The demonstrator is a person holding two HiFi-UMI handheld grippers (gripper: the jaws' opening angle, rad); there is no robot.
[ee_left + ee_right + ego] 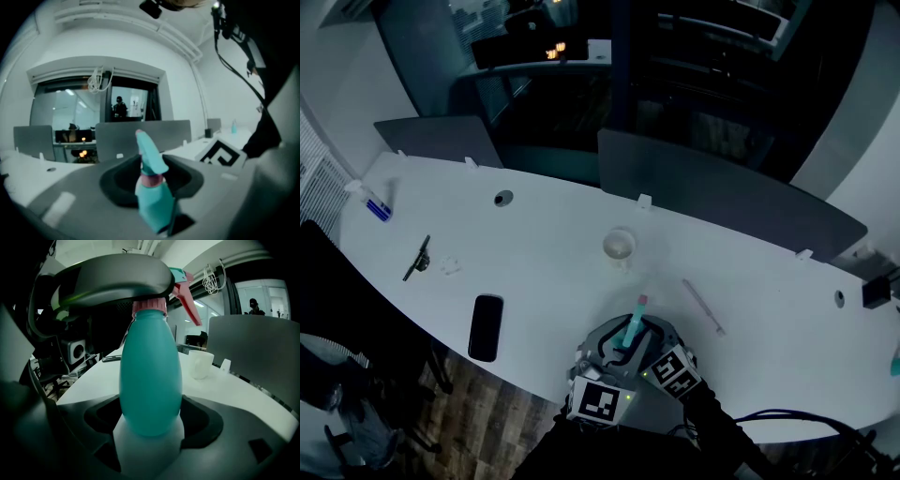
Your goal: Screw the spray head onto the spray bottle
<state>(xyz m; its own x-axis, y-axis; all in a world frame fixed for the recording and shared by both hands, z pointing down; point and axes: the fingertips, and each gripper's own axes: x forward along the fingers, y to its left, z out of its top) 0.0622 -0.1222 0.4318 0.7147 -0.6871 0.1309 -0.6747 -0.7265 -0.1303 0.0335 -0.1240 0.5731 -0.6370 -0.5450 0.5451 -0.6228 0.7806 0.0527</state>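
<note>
My right gripper (151, 427) clamps the bottle (150, 376) at its base, my left gripper (152, 190) clamps the head (151, 157). Head sits on the neck, collar (149, 308) down; thread depth unclear, I'd say more twisting remains

Teal spray bottle (150, 376), teal-and-pink spray head (151, 157), white mug (200, 363)
</note>
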